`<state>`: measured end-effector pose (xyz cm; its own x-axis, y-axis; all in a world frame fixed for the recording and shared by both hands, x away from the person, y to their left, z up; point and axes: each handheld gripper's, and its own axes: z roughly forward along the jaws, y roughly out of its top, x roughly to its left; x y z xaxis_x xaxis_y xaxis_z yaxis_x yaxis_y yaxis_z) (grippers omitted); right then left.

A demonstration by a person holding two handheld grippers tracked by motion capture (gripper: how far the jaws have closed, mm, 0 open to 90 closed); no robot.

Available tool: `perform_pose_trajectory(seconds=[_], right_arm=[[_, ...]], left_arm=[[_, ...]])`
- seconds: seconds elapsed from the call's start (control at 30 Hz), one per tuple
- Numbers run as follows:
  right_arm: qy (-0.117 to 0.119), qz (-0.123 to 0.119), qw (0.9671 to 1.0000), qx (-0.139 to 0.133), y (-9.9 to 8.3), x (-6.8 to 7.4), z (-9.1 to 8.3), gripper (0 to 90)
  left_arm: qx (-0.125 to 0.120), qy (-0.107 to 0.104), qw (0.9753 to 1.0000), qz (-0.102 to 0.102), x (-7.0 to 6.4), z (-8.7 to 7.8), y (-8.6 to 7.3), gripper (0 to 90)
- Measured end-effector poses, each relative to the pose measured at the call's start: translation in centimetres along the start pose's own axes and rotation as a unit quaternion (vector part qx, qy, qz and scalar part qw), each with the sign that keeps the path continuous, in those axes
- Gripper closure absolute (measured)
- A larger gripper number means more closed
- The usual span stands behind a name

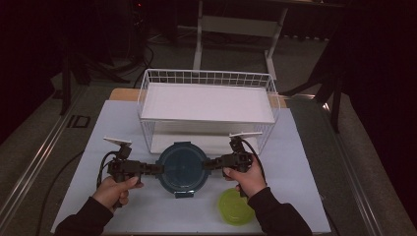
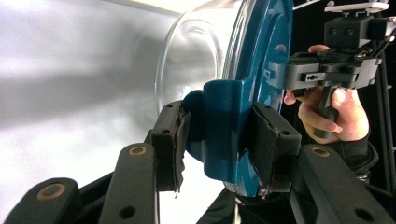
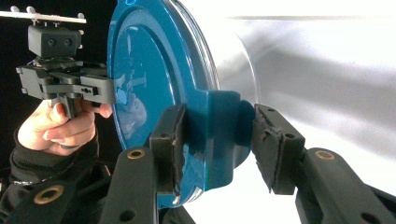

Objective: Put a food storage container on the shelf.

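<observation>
A round clear glass container [image 2: 196, 56] with a dark blue lid [image 1: 183, 167] sits on the white table cover, just in front of the wire basket. My left gripper [image 1: 158, 168] is shut on the lid's left side clasp [image 2: 219, 140], with both pads pressed on it. My right gripper [image 1: 206, 163] is shut on the opposite side clasp [image 3: 219, 126]. In the left gripper view my left gripper [image 2: 217, 126] faces the right gripper [image 2: 280, 74] across the lid. In the right gripper view my right gripper [image 3: 217, 135] faces the left gripper [image 3: 105, 88]. A third clasp [image 1: 183, 194] at the front edge sticks out.
A white wire basket [image 1: 206, 105] with a flat white shelf stands right behind the container. A small yellow-green bowl [image 1: 236, 206] lies at the front right, under the right forearm. The white table cover [image 1: 305, 162] has free room left and right.
</observation>
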<state>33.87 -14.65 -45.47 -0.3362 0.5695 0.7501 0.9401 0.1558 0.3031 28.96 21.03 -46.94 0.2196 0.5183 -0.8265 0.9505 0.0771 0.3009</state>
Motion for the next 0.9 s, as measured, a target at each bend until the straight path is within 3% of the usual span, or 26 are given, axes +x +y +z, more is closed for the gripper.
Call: perform_pose_trajectory(seconds=[0.47,0.9], right_arm=[[0.000,-0.028,0.9992,-0.027,-0.3,2.8,-3.9,55.3],[0.010,-0.047,0.9966,-0.067,1.1,5.0,-7.7,55.4]], left_arm=[[-0.015,-0.012,0.9991,0.039,-4.5,-1.1,0.6,57.2],[-0.032,-0.022,0.9963,0.077,-8.8,-2.0,3.3,57.5]])
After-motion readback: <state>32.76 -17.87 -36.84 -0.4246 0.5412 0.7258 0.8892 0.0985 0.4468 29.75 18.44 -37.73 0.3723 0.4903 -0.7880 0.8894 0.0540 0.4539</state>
